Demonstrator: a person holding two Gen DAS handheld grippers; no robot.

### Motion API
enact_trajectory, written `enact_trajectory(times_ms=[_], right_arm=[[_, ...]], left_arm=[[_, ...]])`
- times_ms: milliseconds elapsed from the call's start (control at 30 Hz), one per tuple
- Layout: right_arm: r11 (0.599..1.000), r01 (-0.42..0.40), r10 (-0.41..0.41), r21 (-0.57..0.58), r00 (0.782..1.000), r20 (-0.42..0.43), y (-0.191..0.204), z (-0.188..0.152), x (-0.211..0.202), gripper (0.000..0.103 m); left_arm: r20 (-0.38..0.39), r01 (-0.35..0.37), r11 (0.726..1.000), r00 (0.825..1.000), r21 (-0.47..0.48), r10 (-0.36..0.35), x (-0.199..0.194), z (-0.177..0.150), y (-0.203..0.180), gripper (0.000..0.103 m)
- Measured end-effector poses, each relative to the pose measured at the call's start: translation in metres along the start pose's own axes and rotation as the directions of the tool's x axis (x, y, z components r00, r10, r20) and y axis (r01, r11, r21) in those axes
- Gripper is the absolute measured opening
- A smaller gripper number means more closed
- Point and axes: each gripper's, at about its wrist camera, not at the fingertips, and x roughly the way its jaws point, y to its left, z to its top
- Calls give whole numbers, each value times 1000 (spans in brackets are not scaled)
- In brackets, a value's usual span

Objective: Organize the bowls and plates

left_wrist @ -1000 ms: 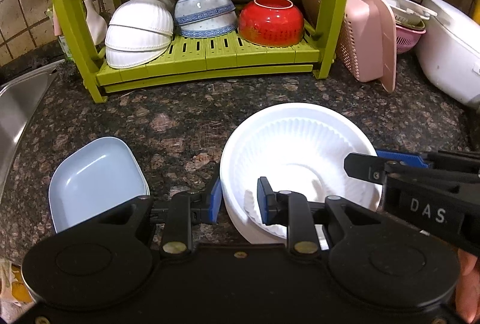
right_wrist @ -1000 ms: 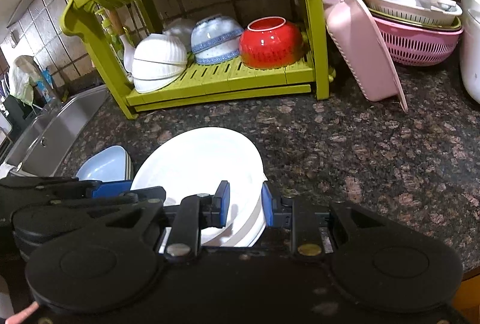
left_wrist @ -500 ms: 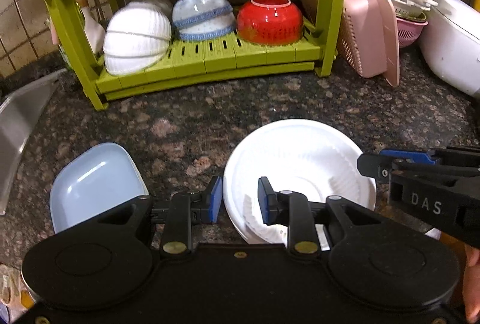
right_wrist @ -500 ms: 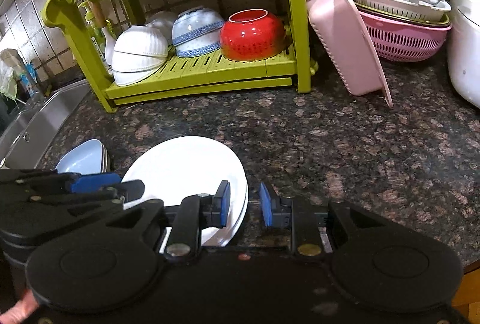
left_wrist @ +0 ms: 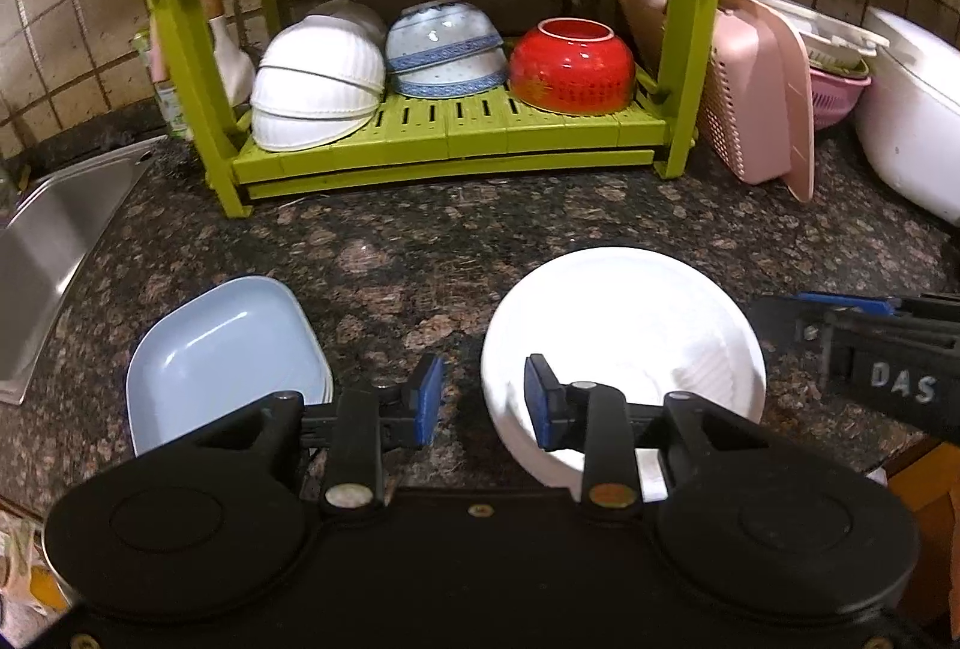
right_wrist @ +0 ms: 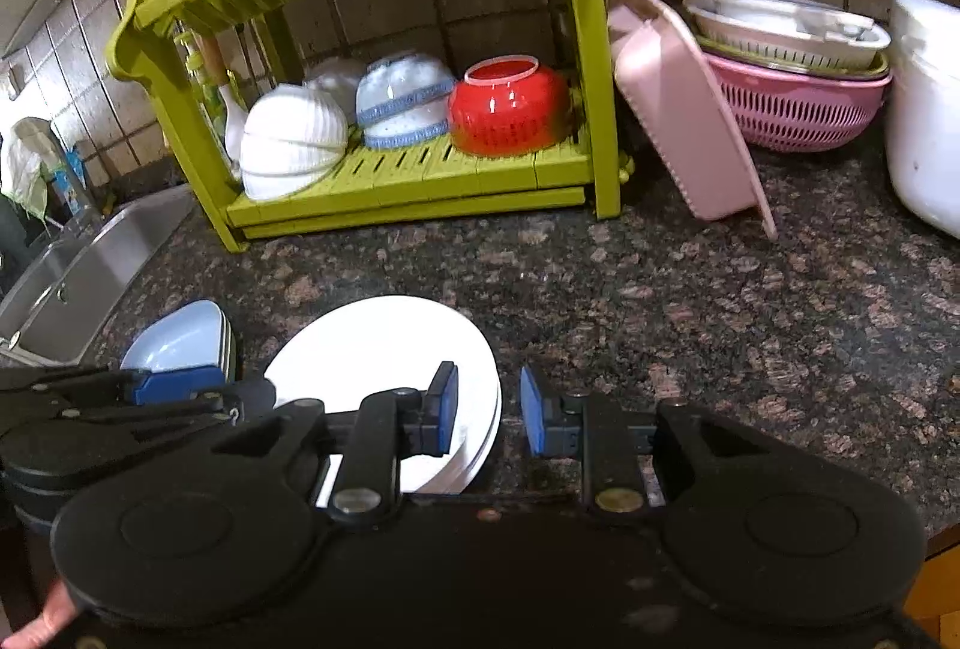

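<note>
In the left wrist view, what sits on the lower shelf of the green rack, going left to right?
White ribbed bowls → blue-and-white bowls → red bowl, all upside down on the green rack. Another white bowl peeks out behind the first two; its place in the row is unclear.

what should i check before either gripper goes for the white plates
1. Left gripper open: ok.
2. Right gripper open: ok.
3. White plates flat on the countertop: ok.
4. Plate rim between a gripper's jaws: not ok, both straddle an edge from above at most.
5. Free slot for plates in the green rack's upper tier: cannot tell.
6. Blue square dishes apart from the white stack: ok.
</note>
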Motion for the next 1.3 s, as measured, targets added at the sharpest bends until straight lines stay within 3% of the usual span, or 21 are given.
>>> enact_trajectory(times_ms=[233,533,633,1033,1300], right_arm=[[999,6,-2,-42,996,87,2,-16,-23,29],[998,-27,33,-55,994,107,3,-37,-34,30],[998,-15,21,-58,994,109,2,-42,-34,30],[1000,-13,12,4,996,85,-5,-56,-35,32],[1000,-4,7,-25,996,93,0,-66,-34,34]], left_arm=[[5,-21,999,1000,-37,22,-3,-13,8,42],[61,-4,999,998,-51,7,-24,-22,10,42],[78,2,999,997,-52,2,-29,-30,10,54],[47,-39,999,998,-3,39,-27,-58,-5,55],[56,-57,998,997,-28,58,-30,-63,-2,55]])
